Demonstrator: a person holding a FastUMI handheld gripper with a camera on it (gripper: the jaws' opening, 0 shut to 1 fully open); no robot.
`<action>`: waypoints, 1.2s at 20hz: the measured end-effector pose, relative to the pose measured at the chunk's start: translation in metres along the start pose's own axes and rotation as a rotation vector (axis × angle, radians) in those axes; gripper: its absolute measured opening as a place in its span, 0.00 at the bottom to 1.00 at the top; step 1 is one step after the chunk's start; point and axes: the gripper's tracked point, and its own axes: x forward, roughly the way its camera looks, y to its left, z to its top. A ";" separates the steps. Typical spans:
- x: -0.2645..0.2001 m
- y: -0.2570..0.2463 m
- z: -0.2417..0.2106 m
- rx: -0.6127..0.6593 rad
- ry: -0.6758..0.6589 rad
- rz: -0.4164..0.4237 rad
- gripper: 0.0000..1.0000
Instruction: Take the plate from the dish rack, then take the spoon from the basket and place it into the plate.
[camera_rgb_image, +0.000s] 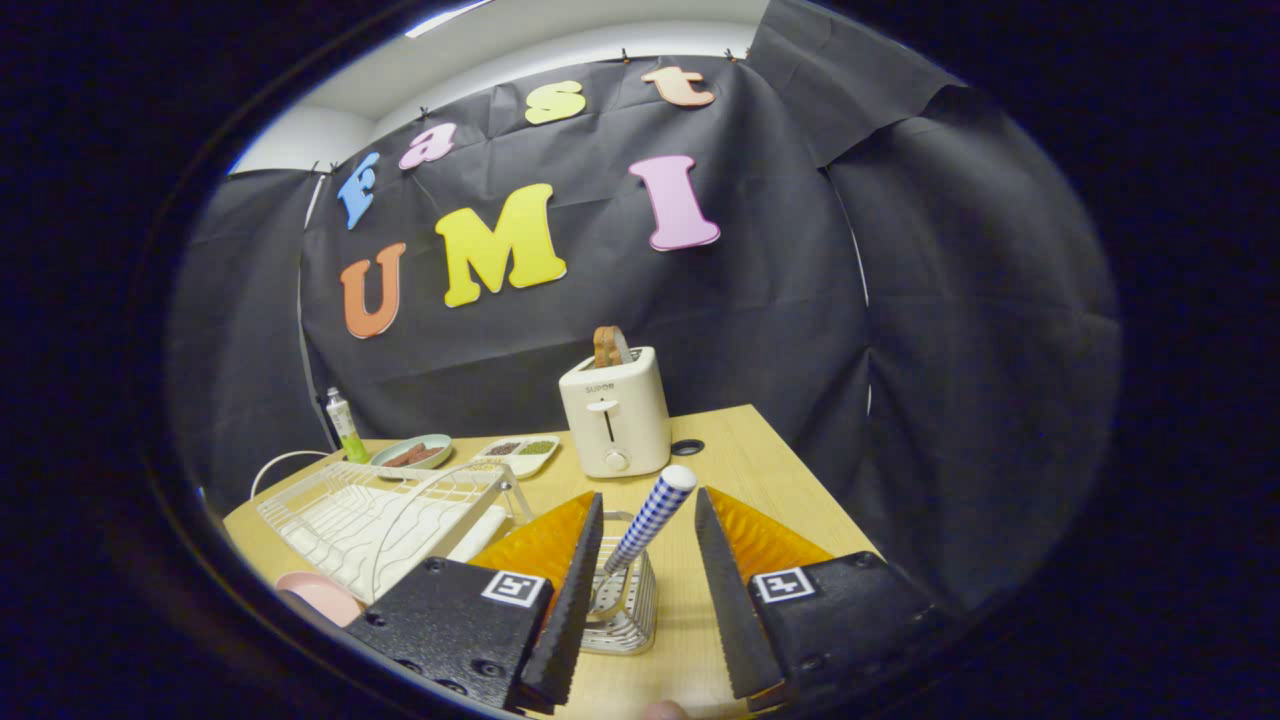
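Observation:
A spoon with a blue-and-white checked handle (652, 516) stands tilted in a small white wire basket (622, 600) on the wooden table. My gripper (648, 520) is open, its two fingers on either side of the handle's upper part without touching it. The handle's rounded tip leans toward the right finger. A pink plate (318, 594) lies flat on the table beside the left finger, in front of the white wire dish rack (372, 512). The rack holds no dish that I can see.
A white toaster (614, 412) with a slice of bread in it stands beyond the basket. Behind the rack are a green dish (412, 453), a white divided tray (518, 452) and a small green bottle (343, 424). The table's right edge runs close to the right finger.

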 end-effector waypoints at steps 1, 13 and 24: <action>0.001 0.001 0.000 0.009 0.006 0.002 0.58; -0.011 0.044 0.006 0.038 0.030 0.020 0.14; -0.050 0.050 0.070 -0.032 -0.110 -0.156 0.08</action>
